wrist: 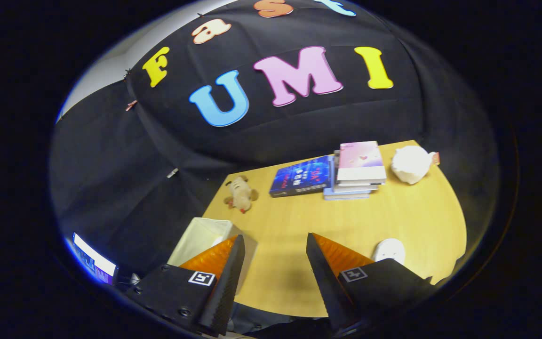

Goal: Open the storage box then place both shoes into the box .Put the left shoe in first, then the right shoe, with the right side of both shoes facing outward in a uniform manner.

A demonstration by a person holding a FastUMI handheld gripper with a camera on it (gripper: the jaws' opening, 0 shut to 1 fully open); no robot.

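Claw (271,263) spread, empty, above wooden surface (407,216). Storage box (205,238) – pale, top looks open – just behind left finger. White shoe (390,249) across surface from box, beside right finger – likely light, soft; pinch at heel collar.

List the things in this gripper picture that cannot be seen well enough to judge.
- Storage box: the left finger covers its near part; whether it holds a shoe is unclear.
- White shoe: the right finger hides its near end, so left or right shoe cannot be told.
- Open gripper: nothing between the fingers but table.
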